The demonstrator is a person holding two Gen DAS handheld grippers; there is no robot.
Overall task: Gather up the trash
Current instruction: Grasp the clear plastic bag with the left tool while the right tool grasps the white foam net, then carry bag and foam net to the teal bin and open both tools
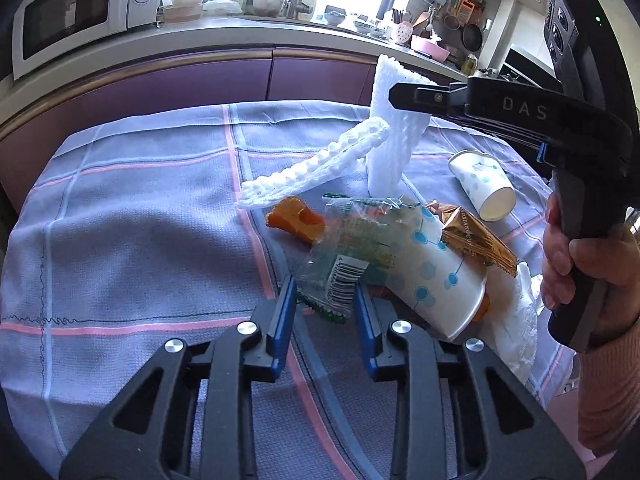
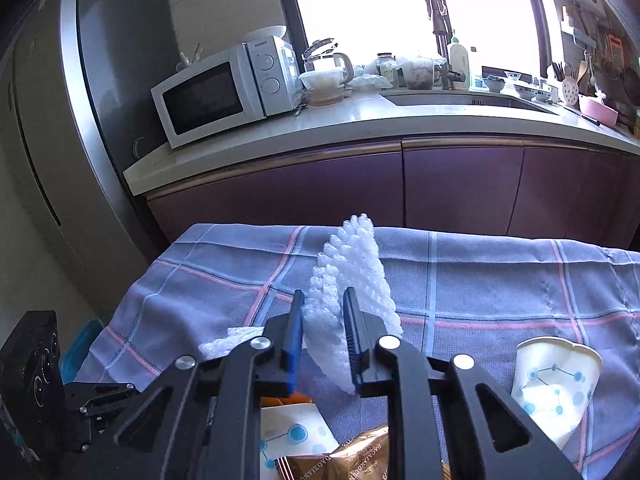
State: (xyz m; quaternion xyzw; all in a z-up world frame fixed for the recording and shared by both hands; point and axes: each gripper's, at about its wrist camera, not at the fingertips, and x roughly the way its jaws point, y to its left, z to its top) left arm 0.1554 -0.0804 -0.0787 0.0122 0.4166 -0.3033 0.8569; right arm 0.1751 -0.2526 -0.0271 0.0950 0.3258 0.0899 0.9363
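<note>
On the bench, covered by a checked cloth, a heap of trash is seen. The left claw is closed on the edge of a clear plastic wrapper, which lies against a fallen paper cup with a golden snack bag on it. An orange peel is just to the left of the wrapper. The right claw is clamped on a white foam net, which is held above the cloth. A second paper cup lies on its side further to the right.
</note>
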